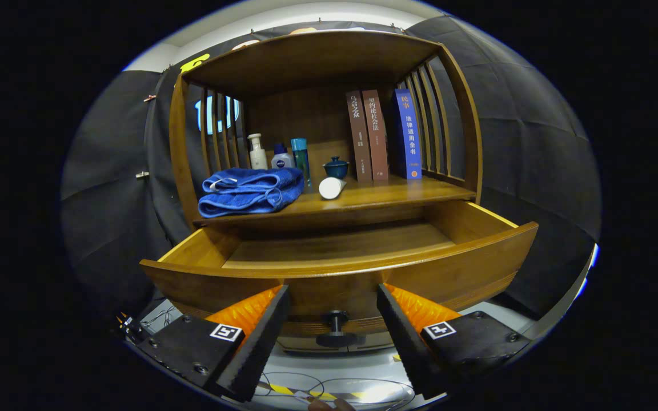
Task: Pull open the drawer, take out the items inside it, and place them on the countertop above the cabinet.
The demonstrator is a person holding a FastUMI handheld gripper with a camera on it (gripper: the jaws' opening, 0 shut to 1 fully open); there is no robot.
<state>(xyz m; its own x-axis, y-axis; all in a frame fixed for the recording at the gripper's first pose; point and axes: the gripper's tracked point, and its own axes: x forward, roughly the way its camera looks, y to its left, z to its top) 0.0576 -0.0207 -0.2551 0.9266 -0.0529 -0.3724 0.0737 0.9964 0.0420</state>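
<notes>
The gripper (333, 319) is hanging low in front of the cabinet with its jaws standing wide apart, clamped on nothing. Between them, just ahead, the dark round knob (335, 329) of the drawer (340, 274) is showing, untouched by either jaw. The drawer is sitting pulled well out, its curved wooden front facing the jaws, and the part of its floor that is in sight is lying bare (the near strip behind the front is hidden).

Beyond the drawer, the bench (397, 197) of the cabinet is carrying the things: a folded blue towel (249, 191) at the left, a white cylinder (331, 187) lying on its side near the middle, and a small dark lidded pot (336, 167) just behind it. Further back, three bottles (279, 154) are standing near the rear panel, and three books (385, 136) are standing upright at the right beside the slatted side.

Black cloth is hanging behind and to both sides, and cables are trailing over the pale floor (329, 365) beneath the jaws.
</notes>
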